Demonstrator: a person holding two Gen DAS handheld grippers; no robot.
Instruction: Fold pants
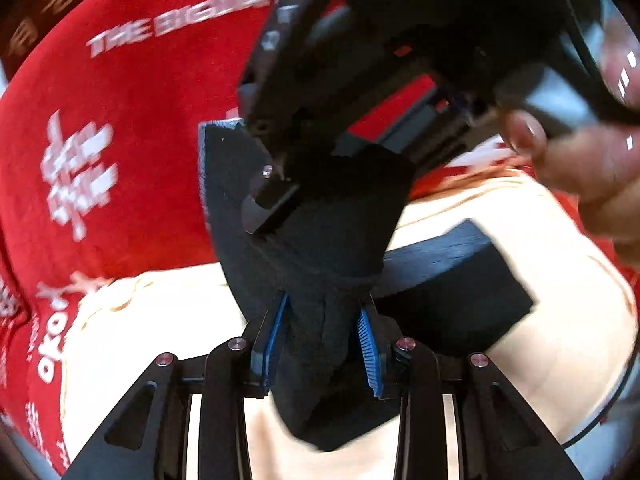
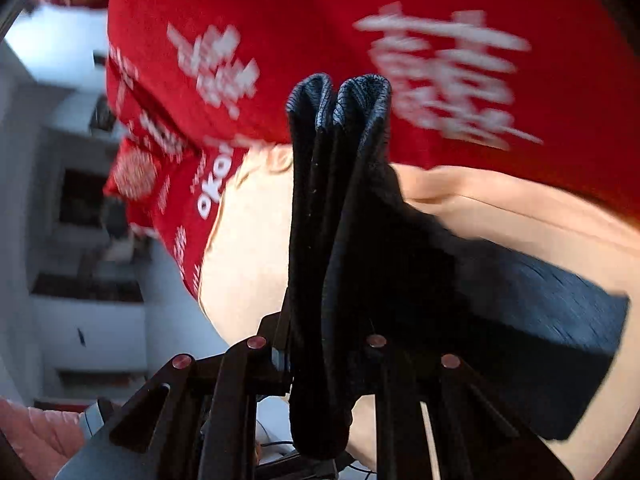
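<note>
The dark navy pants [image 1: 452,280] hang lifted above a beige surface [image 1: 160,320]. In the left wrist view my left gripper [image 1: 323,314] is shut on a bunched fold of them, its blue pads [image 1: 276,344] pressing from both sides. Just above, my right gripper [image 1: 280,200] clamps the same fabric, held by a person's hand [image 1: 580,160]. In the right wrist view the right gripper [image 2: 332,320] is shut on a thick bunch of the pants [image 2: 520,320]. Ribbed folds [image 2: 340,120] stick up past its fingers, which the cloth mostly hides.
A red cloth with white lettering [image 1: 120,120] covers the surface behind the beige part [image 2: 248,240] and drapes over its left edge [image 2: 160,184]. White shelving [image 2: 80,240] and something pink [image 2: 32,432] show beyond that edge.
</note>
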